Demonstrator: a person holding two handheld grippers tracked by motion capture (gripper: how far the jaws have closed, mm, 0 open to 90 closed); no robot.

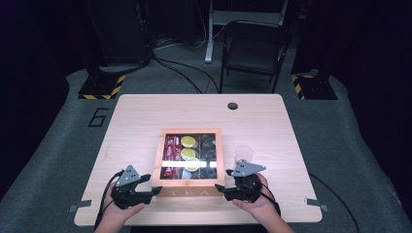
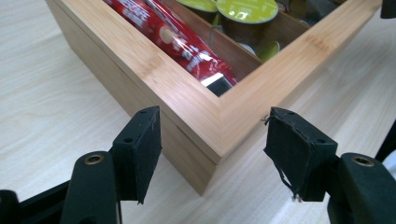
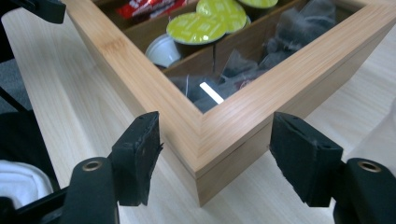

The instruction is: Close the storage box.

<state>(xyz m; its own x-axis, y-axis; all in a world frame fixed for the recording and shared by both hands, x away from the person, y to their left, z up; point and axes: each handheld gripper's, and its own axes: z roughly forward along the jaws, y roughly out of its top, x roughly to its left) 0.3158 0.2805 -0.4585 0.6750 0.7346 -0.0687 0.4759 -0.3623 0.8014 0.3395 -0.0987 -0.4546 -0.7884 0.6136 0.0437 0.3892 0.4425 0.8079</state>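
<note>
Corners are what I have gone for: my left gripper (image 1: 156,190) sits at the near left corner of the tea box (image 1: 191,187), my right gripper (image 1: 220,188) at its near right corner, so that each pair of jaws straddles a mitred joint of the lid frame. In the left gripper view the lid frame (image 2: 219,121) points straight into the gap between my two black pads (image 2: 142,149), and the right gripper view gives the mirror picture. Both pairs of jaws stand spread, with air on either side of the wood; nothing is pinched at the moment.

I take the two-corner placement as the sensible way to handle a wide hinged lid: one grip in the middle would let it twist, while a hold at each front corner should keep it level. I can't tell whether the next move is lifting or letting go.

The box itself lies near the middle of the tabletop (image 1: 136,116), its front wall close to the near edge, where my hands reach it without stretching. Through the lid I see red packets (image 1: 170,148) in the left compartment, yellow-green capsules (image 1: 188,153) in the middle one and dark tea bags (image 3: 280,46) on the right. A clear cup (image 1: 243,154) stands just off the box's right side, well out of the lid's way.
</note>
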